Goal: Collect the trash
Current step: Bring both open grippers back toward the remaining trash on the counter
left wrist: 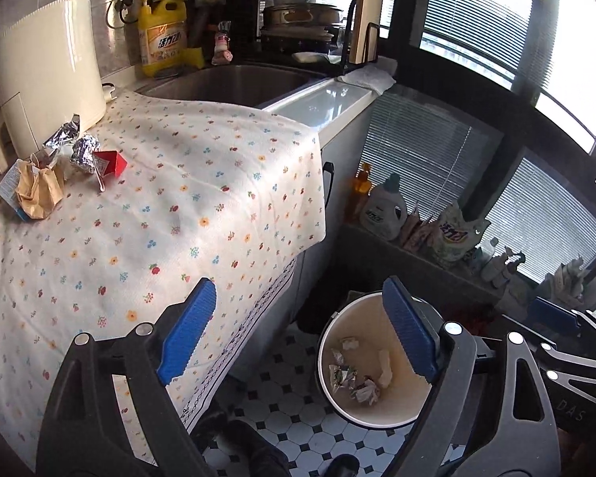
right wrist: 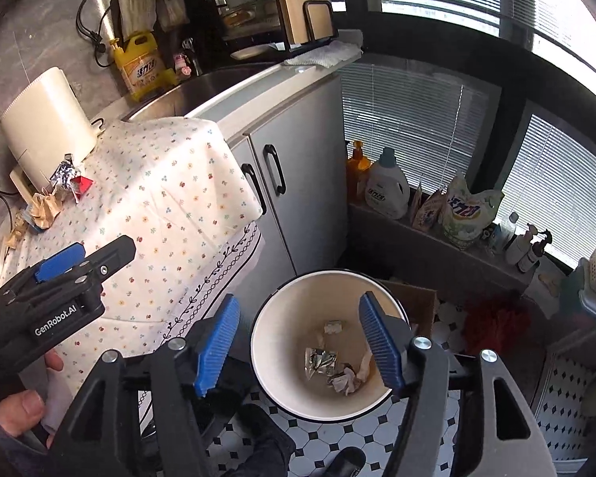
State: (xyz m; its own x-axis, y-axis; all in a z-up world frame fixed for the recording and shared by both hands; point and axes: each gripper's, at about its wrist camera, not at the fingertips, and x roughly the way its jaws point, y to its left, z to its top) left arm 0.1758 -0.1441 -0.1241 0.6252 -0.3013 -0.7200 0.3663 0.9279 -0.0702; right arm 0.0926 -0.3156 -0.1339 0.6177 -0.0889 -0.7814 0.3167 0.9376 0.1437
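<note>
Below, at the lower centre of both wrist views, a round white waste bin (right wrist: 258, 330) stands on the black-and-white tiled floor (right wrist: 326, 437), and crumpled wrappers and paper scraps (right wrist: 329, 365) lie on its bottom. The right gripper (right wrist: 298, 346) hangs above the bin with its blue-padded fingers (right wrist: 218, 342) spread apart and nothing between them. The left gripper (left wrist: 298, 334) sits at the bottom of its own view, fingers likewise wide apart and empty, one pad over the cloth's edge and the other over the bin's rim. In the right wrist view the left gripper shows at the lower left, with a person's hand (right wrist: 24, 409) under it.

More trash remains at the left of both frames on the flower-print cloth (left wrist: 171, 214) that covers the counter: a crumpled brown paper bag (left wrist: 35, 194), balled foil pieces (left wrist: 81, 151) and a red wrapper (left wrist: 109, 161), clustered just beside a cream cylindrical appliance (left wrist: 47, 75). Behind the cloth, toward the upper centre, lies a steel sink (left wrist: 234, 83), with a yellow detergent bottle (left wrist: 161, 35) next to it.
</note>
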